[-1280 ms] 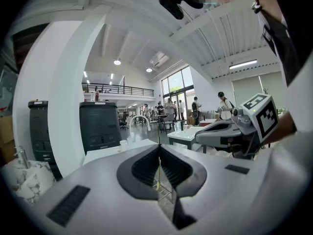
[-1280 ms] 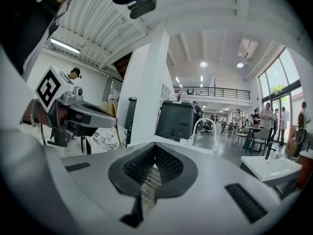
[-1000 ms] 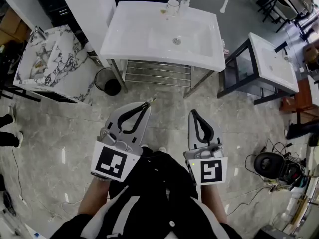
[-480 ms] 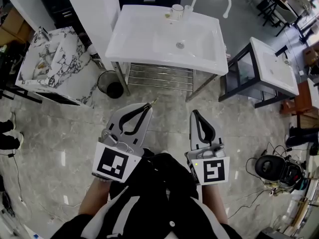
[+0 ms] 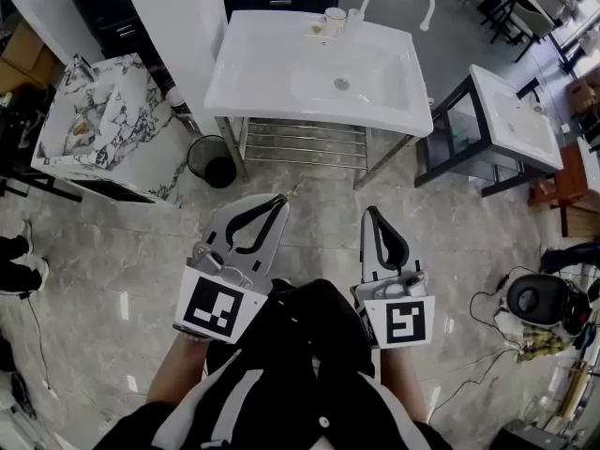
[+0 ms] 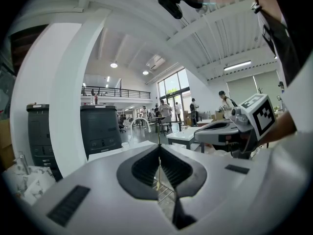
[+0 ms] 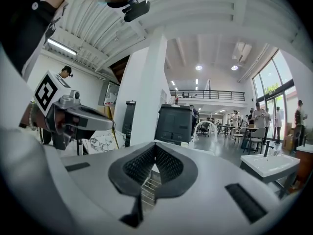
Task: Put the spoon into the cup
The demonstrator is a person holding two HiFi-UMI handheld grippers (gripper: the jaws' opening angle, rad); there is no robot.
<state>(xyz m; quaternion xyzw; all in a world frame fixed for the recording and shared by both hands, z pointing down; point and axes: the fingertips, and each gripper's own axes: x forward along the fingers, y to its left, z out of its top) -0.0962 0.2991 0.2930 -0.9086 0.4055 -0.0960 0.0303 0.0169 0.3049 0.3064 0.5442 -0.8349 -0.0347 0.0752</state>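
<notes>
Two smooth white tongs: left tongs (image 5: 280, 199) tight on a slim golden spoon (image 6: 159, 165), right tongs (image 5: 367, 211) pressed together, empty.

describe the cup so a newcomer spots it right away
Look at the large white washbasin on a metal frame, straight ahead. On its back rim, just left of the arched white tap, stands the cup. It is short and squat, while the tap beside it arches high.

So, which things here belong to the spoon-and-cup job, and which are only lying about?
Job: thin golden spoon, clamped in the left gripper; small white cup on the white sink basin.
Lying about: marble-patterned basin; black round bin; second white basin on a black frame.
</notes>
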